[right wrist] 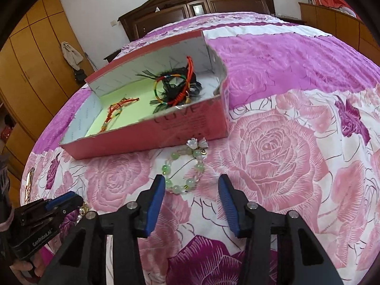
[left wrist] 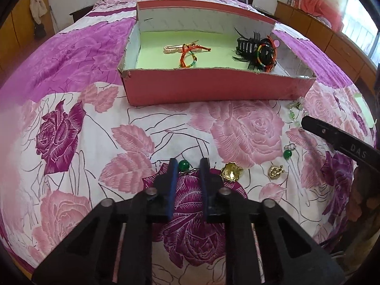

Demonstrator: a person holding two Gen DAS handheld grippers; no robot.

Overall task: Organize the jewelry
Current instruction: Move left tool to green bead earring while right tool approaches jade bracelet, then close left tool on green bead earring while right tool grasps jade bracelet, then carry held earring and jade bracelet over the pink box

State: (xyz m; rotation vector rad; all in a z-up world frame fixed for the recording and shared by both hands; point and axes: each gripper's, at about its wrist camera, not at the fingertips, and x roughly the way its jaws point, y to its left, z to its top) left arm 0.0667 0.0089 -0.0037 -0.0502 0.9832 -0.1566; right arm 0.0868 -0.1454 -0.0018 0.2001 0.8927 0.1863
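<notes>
The bedspread [left wrist: 71,109] is looking like soft printed cloth, matt, with a slightly ribbed weave. The box [left wrist: 213,87] is showing as matt cardboard, its rim rough and frayed, with a flat paper liner [left wrist: 161,47] lying inside. The cords [left wrist: 187,55] in it are looking like woven thread. The bead [left wrist: 184,165] is shining smooth and glossy, like glass or stone. The gold charms [left wrist: 231,172] are gleaming like polished metal. The bracelet [right wrist: 187,166] is glinting, translucent and glassy. The gripper fingers [right wrist: 154,204] are showing ribbed, rubbery pads on matt black plastic. The headboard [right wrist: 201,4] is shining as varnished wood.
</notes>
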